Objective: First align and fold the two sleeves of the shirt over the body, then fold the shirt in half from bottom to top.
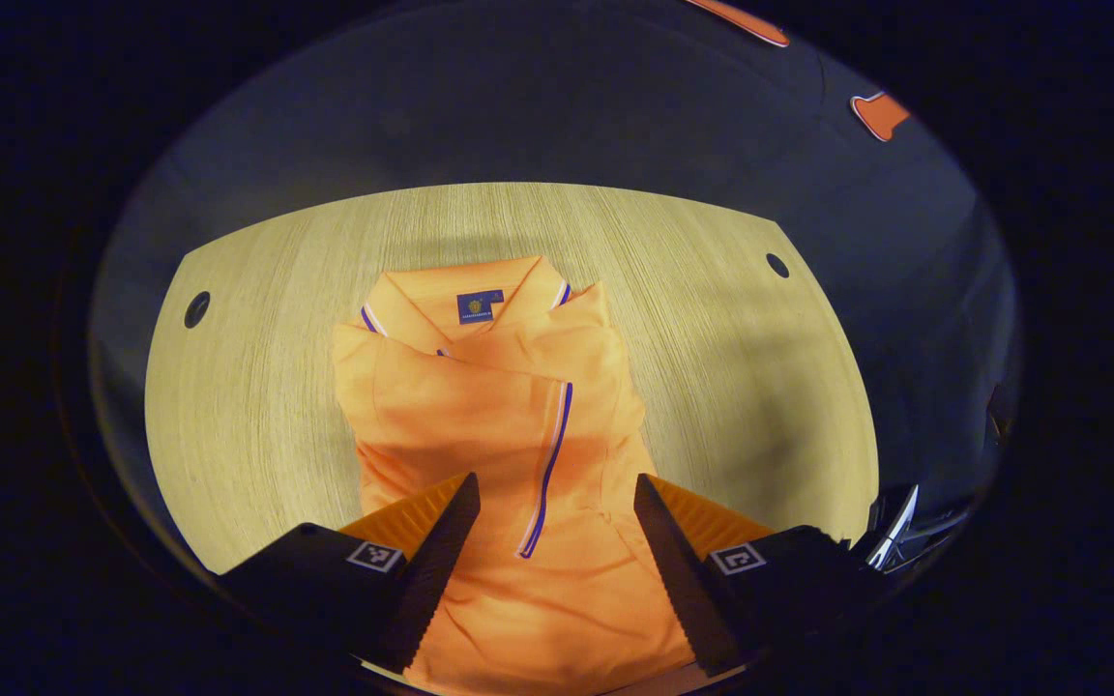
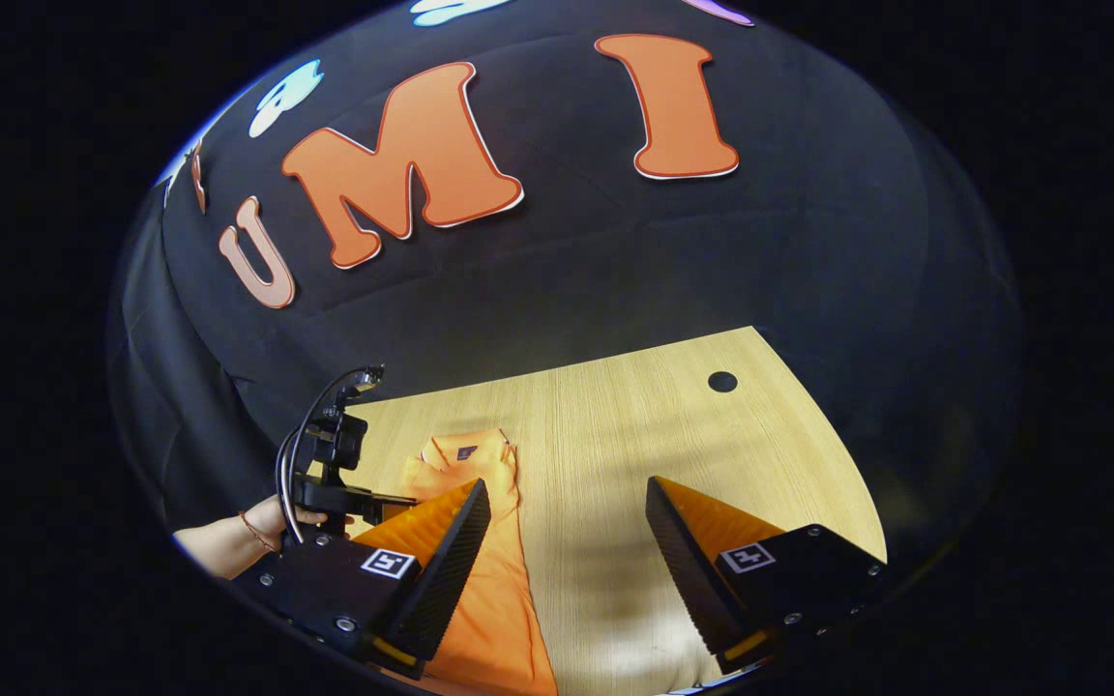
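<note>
Orange polo shirt (image 1: 494,425) w/ blue-and-white trim lies flat on pale wood-grain table (image 1: 257,387), collar at far end, both sleeves folded in over body. Left gripper (image 1: 557,503) hovers above shirt's lower half, fingers spread apart, nothing between them. Right gripper (image 2: 567,507) sits beside shirt's edge over bare table, fingers also apart. Hand (image 2: 277,527) holds left gripper's handle.

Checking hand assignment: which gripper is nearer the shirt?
Left. The left gripper hangs open directly over the shirt; the right gripper is open above bare table beside it.
</note>
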Demonstrator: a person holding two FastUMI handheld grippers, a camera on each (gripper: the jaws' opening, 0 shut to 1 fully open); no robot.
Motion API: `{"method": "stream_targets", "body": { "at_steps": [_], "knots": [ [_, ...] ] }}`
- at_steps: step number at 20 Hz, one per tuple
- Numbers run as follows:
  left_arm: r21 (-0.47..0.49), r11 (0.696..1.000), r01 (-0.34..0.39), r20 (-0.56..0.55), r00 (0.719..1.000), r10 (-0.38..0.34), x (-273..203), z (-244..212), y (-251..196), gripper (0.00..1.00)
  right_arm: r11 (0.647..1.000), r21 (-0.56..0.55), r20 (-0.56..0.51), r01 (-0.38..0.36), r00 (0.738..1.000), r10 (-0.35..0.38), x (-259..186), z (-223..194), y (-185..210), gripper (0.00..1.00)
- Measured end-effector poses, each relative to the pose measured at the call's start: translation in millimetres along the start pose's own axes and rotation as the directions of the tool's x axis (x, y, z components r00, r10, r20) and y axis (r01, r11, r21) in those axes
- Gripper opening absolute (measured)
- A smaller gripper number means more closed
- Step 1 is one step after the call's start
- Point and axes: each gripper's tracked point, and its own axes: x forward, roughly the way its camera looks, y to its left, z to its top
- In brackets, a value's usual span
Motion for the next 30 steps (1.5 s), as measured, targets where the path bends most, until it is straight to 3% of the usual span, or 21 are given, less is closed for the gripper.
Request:
{"method": "stream_targets", "body": {
  "at_steps": [7, 11, 19, 25, 30],
  "knots": [
    [0.013, 0.999, -0.053, 0.113, 0.992, 0.051, -50, 7, 26, 0.97, 0.999, -0.025, -0.024, -0.036, 0.999, 0.035, 13, -5, 30, 0.99],
    [-0.038, 0.997, -0.069, 0.167, 0.983, 0.074, -88, -1, 52, 0.97, 0.996, -0.06, -0.05, -0.058, 0.997, 0.056, 20, -13, 54, 0.99],
    [-0.089, 0.991, -0.095, 0.156, 0.982, 0.108, -144, -63, 105, 0.97, 0.979, -0.177, -0.168, -0.101, 0.983, 0.071, 33, -59, 100, 0.99],
    [-0.106, 0.992, -0.073, 0.064, 0.995, 0.08, -141, -136, 110, 0.98, 0.972, -0.218, -0.251, -0.092, 0.967, 0.035, 27, -111, 112, 0.99],
    [-0.138, 0.988, -0.069, -0.007, 0.998, 0.069, -130, -195, 106, 0.99, 0.97, -0.235, -0.354, -0.067, 0.935, -0.021, 16, -177, 108, 0.99]
  ]
}}
